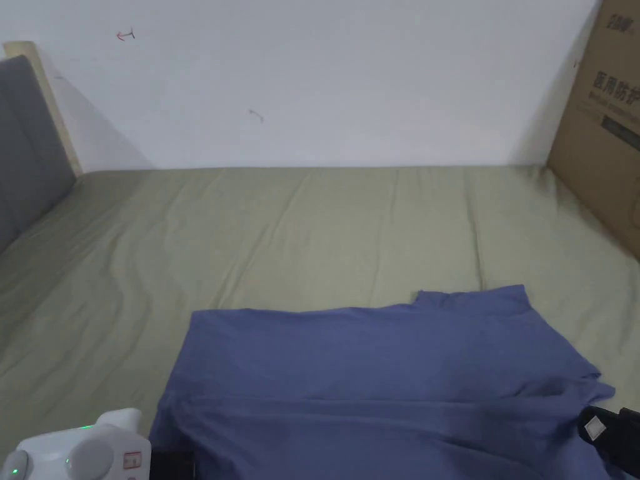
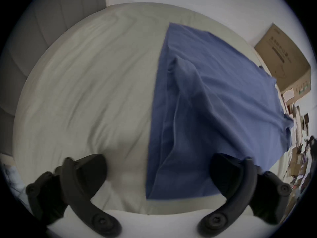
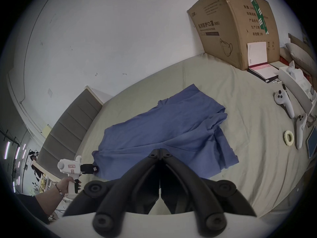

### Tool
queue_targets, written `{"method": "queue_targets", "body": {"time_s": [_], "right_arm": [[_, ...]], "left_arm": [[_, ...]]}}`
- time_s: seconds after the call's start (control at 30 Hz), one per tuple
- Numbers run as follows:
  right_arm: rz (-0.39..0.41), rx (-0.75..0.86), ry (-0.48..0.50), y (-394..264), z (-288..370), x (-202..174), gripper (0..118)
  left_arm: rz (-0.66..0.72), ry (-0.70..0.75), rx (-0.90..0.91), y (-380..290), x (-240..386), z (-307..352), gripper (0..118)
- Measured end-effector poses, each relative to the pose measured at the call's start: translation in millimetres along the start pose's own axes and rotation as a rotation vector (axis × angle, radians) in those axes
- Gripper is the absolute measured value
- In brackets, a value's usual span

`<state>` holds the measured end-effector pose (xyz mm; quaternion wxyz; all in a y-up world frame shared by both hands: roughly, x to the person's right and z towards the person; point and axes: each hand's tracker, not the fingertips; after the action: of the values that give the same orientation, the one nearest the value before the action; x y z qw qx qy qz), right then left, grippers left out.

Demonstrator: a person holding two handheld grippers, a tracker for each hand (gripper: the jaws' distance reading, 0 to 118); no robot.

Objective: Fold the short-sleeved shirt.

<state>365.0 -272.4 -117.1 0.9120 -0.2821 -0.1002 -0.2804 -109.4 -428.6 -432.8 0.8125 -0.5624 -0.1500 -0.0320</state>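
— On the bed's near edge, what lies closest?
— The shirt [image 1: 375, 381], blue, soft, creased cloth, partly folded lengthwise, one short sleeve bunched at its right end. It lies flat on the olive sheet [image 1: 300, 231], which is wrinkled in long ridges.

— And the claws?
— The left gripper [image 2: 157, 174] has its black curved jaws spread wide, one over bare sheet, the other over the shirt's hem corner, nothing between them. From the right gripper view its white pistol-shaped body is held in a hand [image 3: 66, 184] at the shirt's left end. The right gripper [image 3: 159, 153] has its jaws pressed together tip to tip in front of the shirt's near edge; whether cloth is caught there I cannot tell.

— Farther out?
— Toward the bed's right side lie two white controllers [image 3: 283, 104], a pale ring [image 3: 289, 137] and a tablet's corner. Beyond, at the far right corner, a tall cardboard box [image 3: 236, 27] stands against the wall [image 1: 312, 81], an open booklet at its foot. A grey padded headboard [image 1: 28, 144] closes the left end.
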Motion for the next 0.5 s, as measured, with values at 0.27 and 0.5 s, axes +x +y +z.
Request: {"method": "queue_targets", "body": {"time_s": [0.27, 0.5], "right_arm": [[0.003, 0.021, -0.152, 11.5, 2.7, 41.3, 1], [-0.105, -0.124, -0.255, 16.5, -38.2, 115.2, 118]], "left_arm": [[-0.132, -0.05, 0.217, -5.8, 41.2, 68.0, 7], [-0.07, -0.032, 0.239, 10.4, 29.6, 88.1, 2]]}}
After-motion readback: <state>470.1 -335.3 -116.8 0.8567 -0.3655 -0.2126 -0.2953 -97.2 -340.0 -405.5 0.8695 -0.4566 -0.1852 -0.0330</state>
